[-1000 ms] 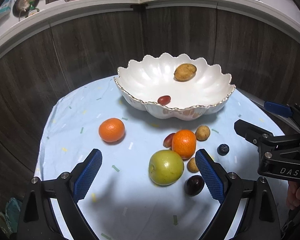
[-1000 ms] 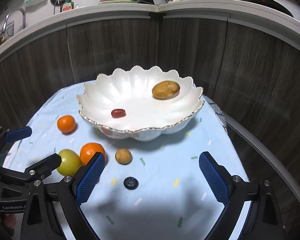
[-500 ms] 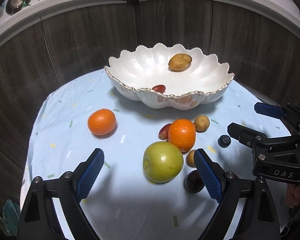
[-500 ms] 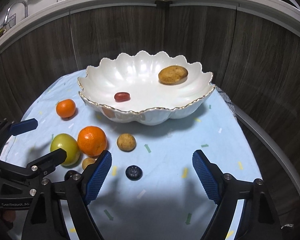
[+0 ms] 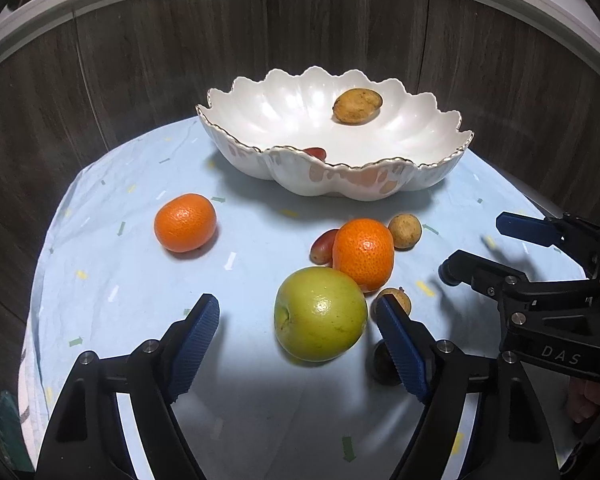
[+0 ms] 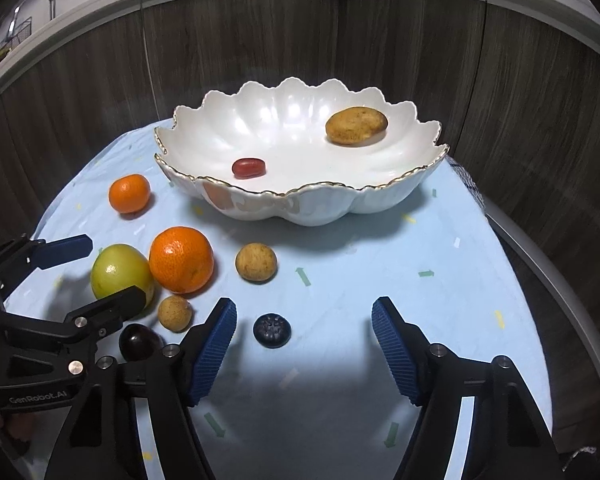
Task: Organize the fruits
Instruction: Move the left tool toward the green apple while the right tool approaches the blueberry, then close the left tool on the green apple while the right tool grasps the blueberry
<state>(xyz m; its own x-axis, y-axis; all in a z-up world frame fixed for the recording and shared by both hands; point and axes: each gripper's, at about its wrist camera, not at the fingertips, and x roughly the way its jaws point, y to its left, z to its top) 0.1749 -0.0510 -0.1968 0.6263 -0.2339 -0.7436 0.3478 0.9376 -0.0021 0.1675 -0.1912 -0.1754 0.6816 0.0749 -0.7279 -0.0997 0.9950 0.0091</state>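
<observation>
Green apple (image 5: 321,314) betw left claw (image 5: 296,344) tips

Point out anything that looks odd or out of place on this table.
Nothing looks spilled or damaged. The one oddity is a potato lying in the fruit bowl, beside a small red fruit.

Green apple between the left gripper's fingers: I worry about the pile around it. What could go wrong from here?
The green apple touches the orange, so closing the left gripper may roll it. Its right finger sits beside a small brown fruit and dark plum and could knock them.
</observation>
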